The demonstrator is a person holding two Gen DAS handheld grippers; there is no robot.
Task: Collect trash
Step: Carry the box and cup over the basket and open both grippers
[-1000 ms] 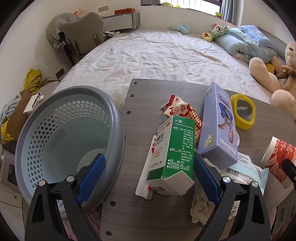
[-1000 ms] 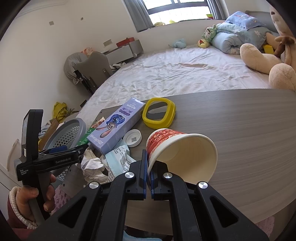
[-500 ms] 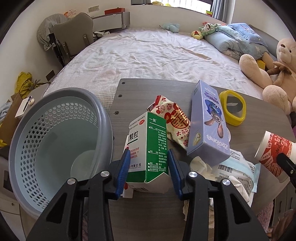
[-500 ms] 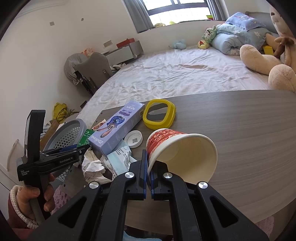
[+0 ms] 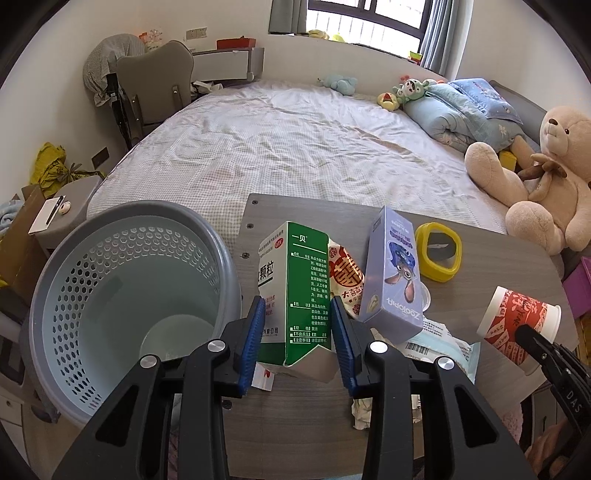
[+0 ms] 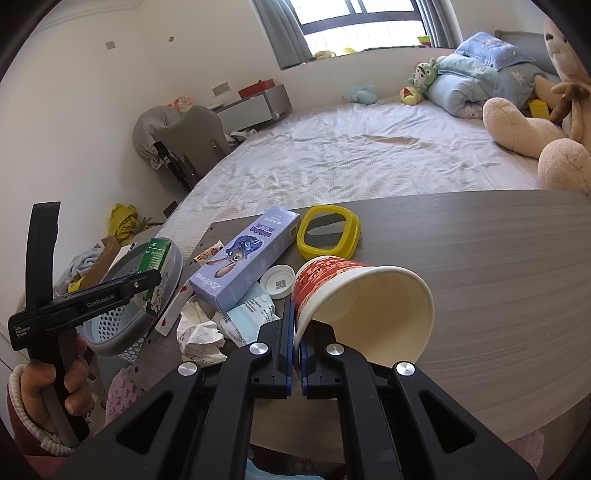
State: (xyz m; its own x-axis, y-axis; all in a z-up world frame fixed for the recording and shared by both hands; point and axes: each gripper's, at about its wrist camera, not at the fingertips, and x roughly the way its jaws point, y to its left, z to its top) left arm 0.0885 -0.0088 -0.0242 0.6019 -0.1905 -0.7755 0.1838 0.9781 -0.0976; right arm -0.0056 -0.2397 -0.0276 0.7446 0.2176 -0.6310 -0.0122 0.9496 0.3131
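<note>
Basket (image 5: 122,295) left of bench (image 5: 306,413), beside its edge. On bench: carton (image 5: 295,291), wrapper (image 5: 345,277) behind it, box (image 5: 391,284) right, ring (image 5: 439,253) further right, cup (image 5: 517,325) far right.

It was a home bedroom: a wide bed with a white checked sheet (image 5: 295,147), a big beige teddy bear (image 5: 543,177) and a rolled blue quilt (image 5: 461,110) lay beside a curtained window (image 5: 369,18).

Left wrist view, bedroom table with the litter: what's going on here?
A person is clearing trash off a table. The left hand-held gripper is clamped on a green and white carton, lifted beside the grey basket. The right hand-held gripper pinches the rim of a red paper cup, tilted on its side. A purple box, a snack wrapper and crumpled paper remain on the table.
</note>
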